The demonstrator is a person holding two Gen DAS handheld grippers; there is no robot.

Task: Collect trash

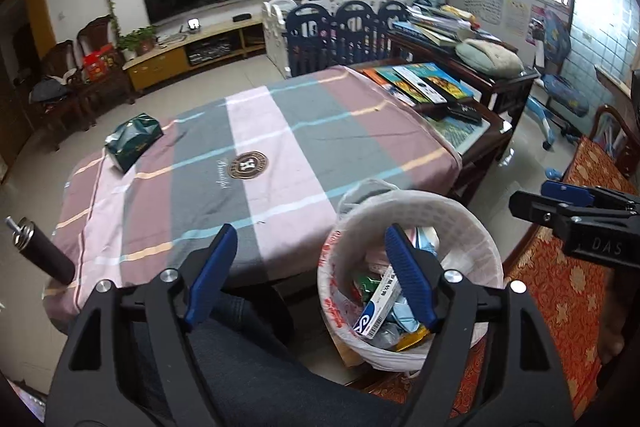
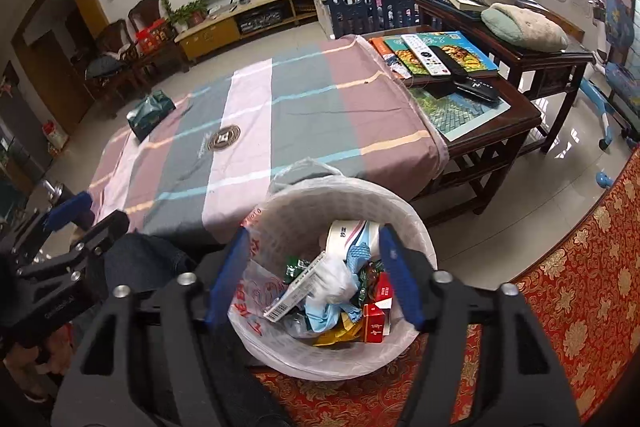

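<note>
A white trash bin (image 1: 460, 215) (image 2: 304, 203) lined with a plastic bag stands between the cloth-covered table (image 1: 288, 131) and a red cushion. Inside lie a white and blue box (image 1: 378, 311), a barcoded box (image 2: 296, 293), crumpled white paper (image 2: 336, 279), a red pack (image 2: 376, 319) and wrappers. My left gripper (image 1: 311, 229) is open and empty, its right finger over the bin. My right gripper (image 2: 314, 231) hangs open straight above the bin, holding nothing. A green tissue pack (image 1: 134, 141) (image 2: 150, 113) lies on the table's far left corner.
A dark side table (image 2: 480, 131) to the right carries books and remote controls (image 2: 428, 55). The red patterned cushion (image 2: 580, 267) lies under and right of the bin. A person's jeans-clad leg (image 1: 248, 367) sits under my left gripper. A black cylinder (image 1: 40, 247) pokes in at left.
</note>
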